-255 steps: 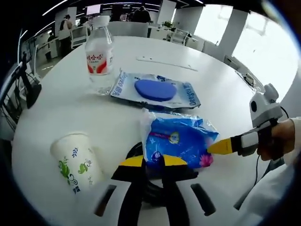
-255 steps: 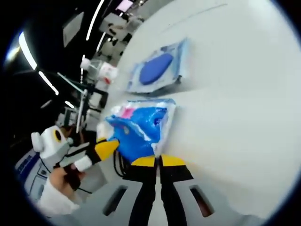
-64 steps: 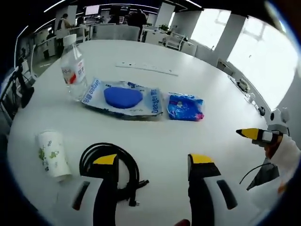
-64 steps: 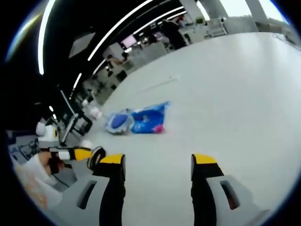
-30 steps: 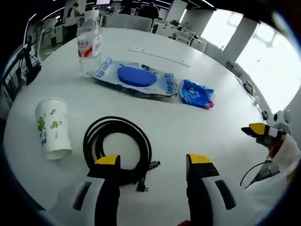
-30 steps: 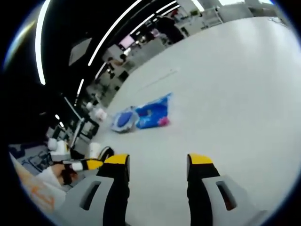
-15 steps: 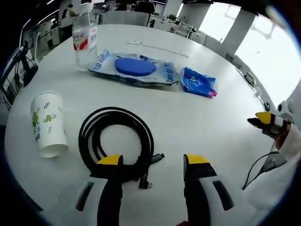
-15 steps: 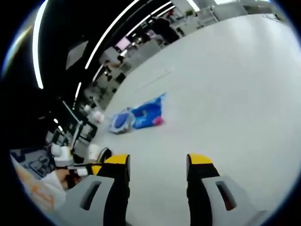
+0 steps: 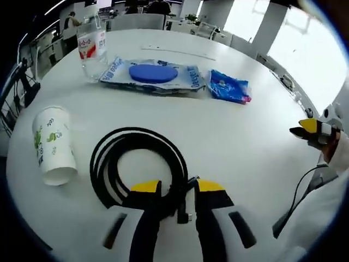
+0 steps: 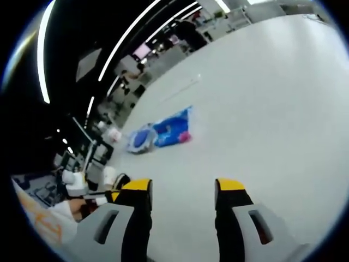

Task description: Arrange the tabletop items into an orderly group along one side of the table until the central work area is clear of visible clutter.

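Left gripper view | left gripper (image 9: 177, 188) clamped on cable (image 9: 136, 166) | right gripper (image 10: 180, 188) apart

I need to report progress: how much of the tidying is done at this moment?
Done: bottle, flat blue packet and small blue bag sit in a row. In hand: left gripper has closed on the black cable. Left: cable and paper cup.

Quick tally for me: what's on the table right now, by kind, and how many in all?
Water bottle: 1
Paper cup: 1
Coiled black cable: 1
Plastic packets: 2, the large one with the blue disc and the small blue one
Total: 5
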Tool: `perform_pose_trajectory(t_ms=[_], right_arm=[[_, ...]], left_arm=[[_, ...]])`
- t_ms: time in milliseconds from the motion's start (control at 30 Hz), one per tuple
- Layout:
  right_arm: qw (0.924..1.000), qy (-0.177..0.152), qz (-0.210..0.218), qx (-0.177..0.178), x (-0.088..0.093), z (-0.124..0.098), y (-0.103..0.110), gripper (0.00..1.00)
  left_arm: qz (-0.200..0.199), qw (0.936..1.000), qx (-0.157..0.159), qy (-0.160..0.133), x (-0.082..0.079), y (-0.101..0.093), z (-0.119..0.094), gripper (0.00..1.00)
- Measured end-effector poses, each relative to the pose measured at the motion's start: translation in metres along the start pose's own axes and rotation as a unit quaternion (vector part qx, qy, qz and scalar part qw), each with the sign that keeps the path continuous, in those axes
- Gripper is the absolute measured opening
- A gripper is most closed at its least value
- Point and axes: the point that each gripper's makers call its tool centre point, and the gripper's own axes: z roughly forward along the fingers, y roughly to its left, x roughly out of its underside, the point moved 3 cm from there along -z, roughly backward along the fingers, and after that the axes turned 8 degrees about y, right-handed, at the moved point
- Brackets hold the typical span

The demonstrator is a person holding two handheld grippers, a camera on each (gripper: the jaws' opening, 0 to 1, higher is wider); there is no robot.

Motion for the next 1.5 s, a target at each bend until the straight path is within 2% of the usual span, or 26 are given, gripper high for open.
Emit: perform_pose_trajectory(t_ms=[100, 200, 333, 633, 700, 1000, 1100, 1233, 1333, 1367, 1400, 1433, 1467, 1500], right_arm=[[1.0, 0.001, 0.002, 0.003, 0.001, -0.002, -0.001, 0.43], [1.0, -0.004, 0.007, 0.005, 0.0, -0.004, -0.002, 0.43], [0.9999, -0.006, 0.009, 0.006, -0.002, -0.004, -0.002, 0.42], [0.9999, -0.005, 0.008, 0.003, -0.004, 0.0, 0.003, 0.42], [1.0, -0.002, 0.006, 0.002, -0.003, 0.001, 0.004, 0.42], [1.0, 0.002, 0.005, 0.001, -0.003, 0.001, 0.004, 0.41], [1.0, 0.001, 0.006, 0.001, -0.004, 0.001, 0.004, 0.41], [1.0, 0.004, 0.004, -0.002, -0.003, 0.002, 0.005, 0.41], [1.0, 0.006, 0.004, -0.004, -0.003, 0.003, 0.007, 0.41], [1.0, 0.006, 0.004, -0.005, -0.003, 0.003, 0.007, 0.41], [0.9999, 0.006, 0.004, -0.007, -0.003, 0.003, 0.008, 0.41], [0.9999, 0.006, 0.004, -0.008, -0.003, 0.003, 0.009, 0.41], [0.9999, 0.006, 0.004, -0.009, -0.003, 0.004, 0.01, 0.41], [0.9999, 0.006, 0.003, -0.01, -0.003, 0.004, 0.011, 0.41]], left_arm=[[-0.031, 0.9993, 0.022, -0.003, -0.001, -0.003, 0.002, 0.12], [-0.066, 0.9971, 0.038, -0.004, 0.0, -0.003, 0.002, 0.09], [-0.064, 0.9971, 0.041, -0.006, -0.001, -0.002, 0.001, 0.09], [-0.08, 0.994, 0.058, -0.047, -0.021, -0.004, -0.014, 0.08], [-0.084, 0.9917, 0.068, -0.069, -0.028, -0.007, -0.019, 0.08], [-0.083, 0.9867, 0.086, -0.11, -0.046, -0.015, -0.036, 0.07], [-0.099, 0.9803, 0.115, -0.127, -0.057, -0.023, -0.044, 0.07], [-0.066, 0.9788, 0.135, -0.139, -0.072, -0.041, -0.052, 0.06], [-0.025, 0.9793, 0.144, -0.14, -0.081, -0.055, -0.057, 0.04], [-0.015, 0.9781, 0.148, -0.145, -0.084, -0.059, -0.058, 0.03], [0.008, 0.9724, 0.163, -0.167, -0.092, -0.067, -0.064, 0.0], [0.009, 0.9756, 0.156, -0.154, -0.091, -0.066, -0.065, 0.0], [0.002, 0.9679, 0.183, -0.173, -0.098, -0.076, -0.072, 0.0], [0.001, 0.9615, 0.208, -0.179, -0.104, -0.086, -0.08, 0.0]])
